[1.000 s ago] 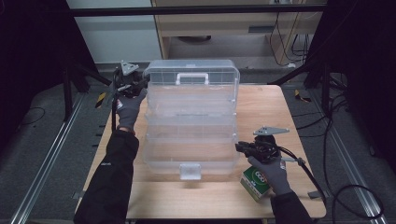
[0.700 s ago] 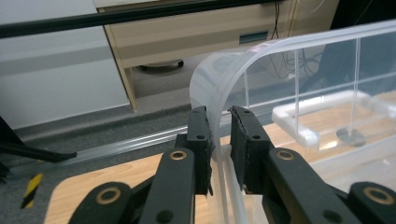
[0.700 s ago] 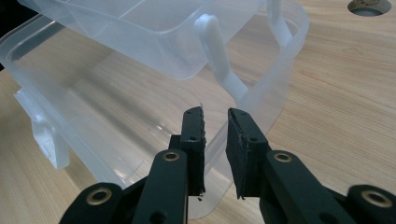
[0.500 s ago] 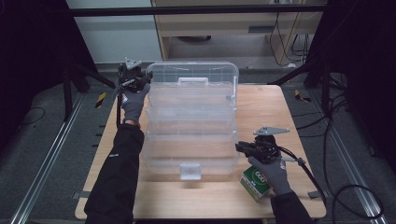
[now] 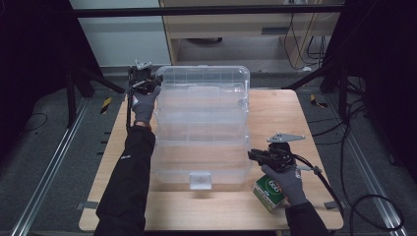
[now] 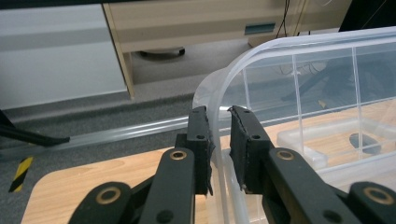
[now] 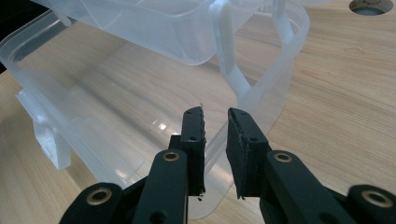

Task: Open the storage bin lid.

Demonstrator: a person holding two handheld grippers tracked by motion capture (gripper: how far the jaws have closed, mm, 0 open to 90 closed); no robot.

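- a big clear plastic organizer box (image 5: 201, 128) stood open in the middle of the wooden desk (image 5: 275, 110), with its lid (image 5: 204, 78) raised at the far side and its tiered trays stepping down toward the person.
- the left tool (image 5: 147, 84) was at the far left corner of the lid, held by a gloved left hand (image 5: 143, 101).
- in the left gripper view the left tool (image 6: 219, 135) had its two black jaws on both sides of the lid's curved rim (image 6: 219, 88) — the rim passed between them, and the pads looked pressed on it, one on the outside and one on the inside.
- the right tool (image 5: 255, 156) was at the near right corner of the box, just beside its lowest tray; the gloved right hand (image 5: 282, 179) held it.
- in the right gripper view the right tool (image 7: 215, 140) had its jaws around the thin clear wall (image 7: 261, 116) of the bottom tray — they were closed on that edge, with only a narrow gap between the pads.
- a small green and white carton (image 5: 269, 191) lay on the desk near the front edge, partly under the right hand.
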